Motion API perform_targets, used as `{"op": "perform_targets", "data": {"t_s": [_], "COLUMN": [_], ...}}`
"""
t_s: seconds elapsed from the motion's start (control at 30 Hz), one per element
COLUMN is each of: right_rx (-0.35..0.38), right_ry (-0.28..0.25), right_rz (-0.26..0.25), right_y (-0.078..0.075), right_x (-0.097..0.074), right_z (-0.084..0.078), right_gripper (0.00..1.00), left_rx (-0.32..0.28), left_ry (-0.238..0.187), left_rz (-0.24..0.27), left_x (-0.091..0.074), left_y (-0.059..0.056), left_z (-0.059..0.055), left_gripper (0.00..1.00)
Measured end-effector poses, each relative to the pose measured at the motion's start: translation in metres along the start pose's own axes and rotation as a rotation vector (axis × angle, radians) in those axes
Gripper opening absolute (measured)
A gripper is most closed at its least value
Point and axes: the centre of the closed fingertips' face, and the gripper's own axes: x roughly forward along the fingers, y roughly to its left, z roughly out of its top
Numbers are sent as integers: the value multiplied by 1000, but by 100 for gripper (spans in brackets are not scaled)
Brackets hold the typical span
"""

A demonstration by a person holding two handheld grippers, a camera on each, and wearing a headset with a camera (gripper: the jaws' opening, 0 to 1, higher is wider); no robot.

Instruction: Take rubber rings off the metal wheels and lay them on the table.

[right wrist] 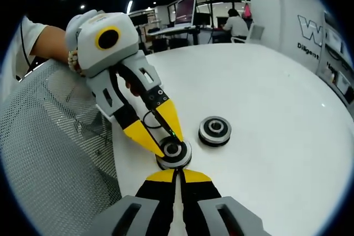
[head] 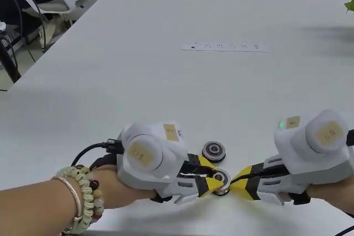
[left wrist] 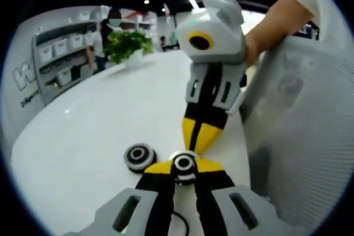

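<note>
Head view: the white table [head: 166,81] carries two metal wheels at lower centre of the frame. The near wheel [head: 221,179] sits between the two gripper tips. The left gripper [head: 209,176] enters from the lower left, held by a hand [head: 119,189] with bead bracelets [head: 83,192] on the wrist. The right gripper [head: 237,181] enters from the lower right. The second wheel [head: 213,151] lies just beside the near wheel, toward the top of the frame and apart from both grippers. A white power strip [head: 225,47] lies well apart at upper centre.

Left gripper view: the left gripper [left wrist: 185,168] has its yellow tips on either side of the near wheel [left wrist: 184,164] at lower centre, clamping it. The right gripper [left wrist: 200,146] comes down from the top, its tips touching the far rim of that wheel. The second wheel [left wrist: 139,157] lies flat to the left, and a potted plant [left wrist: 128,45] stands at upper left.

Right gripper view: the right gripper [right wrist: 177,174] has its jaws pressed together at lower centre, tips at the near rim of the near wheel [right wrist: 175,152]. Whether they pinch its ring cannot be told. The left gripper [right wrist: 166,136] reaches in from the upper left onto that wheel. The second wheel [right wrist: 214,131] lies to the right, with a dark rubber ring [right wrist: 214,139] around it.
</note>
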Motion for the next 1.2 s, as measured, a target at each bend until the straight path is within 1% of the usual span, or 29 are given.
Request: {"op": "perform_targets", "data": {"t_s": [0.1,0.23,0.3,0.33,0.4,0.47,0.5,0.53,0.57,0.6,0.63,0.67,0.7,0.83,0.9,0.93,0.97,1.2], "right_rx": [-10,41,110,142,219,276,297,306,353,396,364,374,402,455,492,557,569,565], "right_ry": [6,13,25,25,11,4,-8,-31,-92,-54,-56,-60,-61,-68,-69,-80,-89,-89], "right_rz": [-5,-11,-18,-13,3,12,-1,4,16,26,22,24,31,43,44,46,47,49], "right_y": [0,-2,-3,-3,-4,-4,-7,-9,-9,-6,-8,-8,-6,-4,-1,0,0,2], "right_x": [1,0,0,-1,-2,-6,-9,-10,-12,-12,-11,-11,-11,-12,-12,-11,-11,-11], "right_z": [0,0,-1,-1,0,0,2,7,17,11,9,9,10,10,12,14,16,18], "right_gripper": [0,0,0,0,0,0,0,0,0,0,0,0,0,0,0,0,0,0], "left_rx": [0,-2,-1,0,1,3,5,6,6,4,4,6,6,9,21,29,29,32], "left_ry": [-1,-1,-1,0,0,1,0,1,1,1,1,1,1,2,3,4,4,7], "left_rz": [1,2,3,3,3,3,3,6,7,8,7,8,7,6,8,9,11,11], "left_x": [0,0,1,1,1,1,0,0,0,0,0,0,0,0,0,0,0,0], "left_y": [0,0,1,1,1,1,1,1,2,2,2,2,1,1,1,0,0,1], "left_z": [0,0,0,0,0,0,0,0,0,0,0,0,0,0,0,0,0,0], "left_gripper": [14,14,14,14,14,14,14,14,14,14,14,14,14,14,13,13,13,13]}}
